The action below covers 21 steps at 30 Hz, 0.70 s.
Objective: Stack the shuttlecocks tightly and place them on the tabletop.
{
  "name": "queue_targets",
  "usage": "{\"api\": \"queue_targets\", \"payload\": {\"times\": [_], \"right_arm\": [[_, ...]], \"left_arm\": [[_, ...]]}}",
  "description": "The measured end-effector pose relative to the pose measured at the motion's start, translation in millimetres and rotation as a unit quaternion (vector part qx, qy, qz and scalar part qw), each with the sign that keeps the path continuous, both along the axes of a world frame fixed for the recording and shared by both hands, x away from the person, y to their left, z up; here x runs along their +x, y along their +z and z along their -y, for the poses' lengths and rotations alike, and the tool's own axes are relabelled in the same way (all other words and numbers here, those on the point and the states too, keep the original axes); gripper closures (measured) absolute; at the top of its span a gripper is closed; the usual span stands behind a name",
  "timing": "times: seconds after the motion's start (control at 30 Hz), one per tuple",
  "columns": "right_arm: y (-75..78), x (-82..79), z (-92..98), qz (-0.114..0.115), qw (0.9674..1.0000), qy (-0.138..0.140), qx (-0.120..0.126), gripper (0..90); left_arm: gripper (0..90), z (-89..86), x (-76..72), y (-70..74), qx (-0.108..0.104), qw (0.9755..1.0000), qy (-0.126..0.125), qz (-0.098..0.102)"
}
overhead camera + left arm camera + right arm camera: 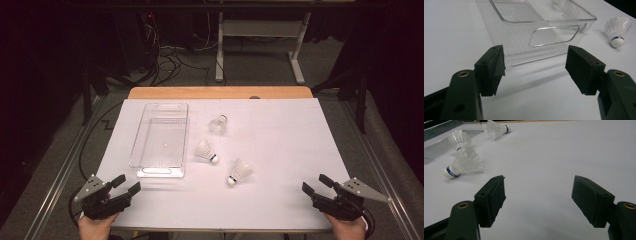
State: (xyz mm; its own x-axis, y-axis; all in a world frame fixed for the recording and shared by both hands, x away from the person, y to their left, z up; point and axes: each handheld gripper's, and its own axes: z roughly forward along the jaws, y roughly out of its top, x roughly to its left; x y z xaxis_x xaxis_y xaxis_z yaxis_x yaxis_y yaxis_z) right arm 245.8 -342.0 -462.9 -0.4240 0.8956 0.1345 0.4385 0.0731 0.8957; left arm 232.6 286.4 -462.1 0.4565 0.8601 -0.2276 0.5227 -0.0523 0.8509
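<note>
Two hand-held grippers waited at the near corners of the white surface (pixel 280 150), each with its fingers spread wide and nothing between them. The left gripper (pixel 127 186) sat at the near left corner, aimed toward the short near wall of a clear plastic bin (pixel 161 169) that lay lengthwise along the left half of the surface; seen from that gripper, the bin's cut-out handle (pixel 554 36) faced the open fingers (pixel 491 68), apart from them. The right gripper (pixel 316 185) rested at the near right corner, well apart from the goods. Three white shuttlecocks lay loose just right of the bin, toward the middle of the surface: the far shuttlecock (pixel 218 124), the middle shuttlecock (pixel 206 151) close beside the bin's right wall, and the near shuttlecock (pixel 239 171), its cork tip pointing toward the near edge. The bin appeared empty. By the look of it, the work had not yet begun: the likely job was gathering the shuttlecocks into the bin, and the opening step was the reach. The next move would call for one gripper to travel in over the near shuttlecock, line its fingers across the feather skirt or cork, and close gently, since the feathers looked light and easily crushed or flicked aside.
</note>
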Motion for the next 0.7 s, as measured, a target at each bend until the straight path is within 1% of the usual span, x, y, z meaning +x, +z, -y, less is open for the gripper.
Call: {"api": "queue_targets", "payload": {"times": [0.07, 0.17, 0.23, 0.4, 0.57, 0.7], "right_arm": [[0.0, 0.0, -0.3, 0.002, 1.0000, 0.003, -0.003, 27.3], [-0.4, 0.2, -1.1, -0.001, 1.0000, 0.005, -0.004, 27.4], [-0.5, 0.6, -1.1, -0.003, 1.0000, 0.006, -0.004, 27.4], [-0.1, -0.4, -2.1, -0.001, 1.0000, 0.005, -0.006, 27.4], [-0.6, 0.3, -2.6, -0.005, 1.0000, 0.005, -0.006, 27.5], [-0.5, 0.0, -2.5, -0.003, 0.9999, 0.007, -0.008, 27.6]], "left_arm": [[32.5, 0.0, -0.4, 0.2, -0.001, 1.0000, 0.001, 0.000], [32.5, -0.5, -1.2, 0.7, -0.004, 1.0000, 0.005, 0.003], [32.5, -0.3, -2.0, 1.0, -0.003, 1.0000, 0.006, 0.003], [32.5, 1.5, -3.1, 1.9, -0.003, 1.0000, 0.004, 0.004], [32.7, 5.2, -3.8, 3.2, 0.005, 1.0000, 0.000, 0.004], [32.8, 8.1, -5.1, 4.3, 0.004, 1.0000, 0.000, 0.004]]}}
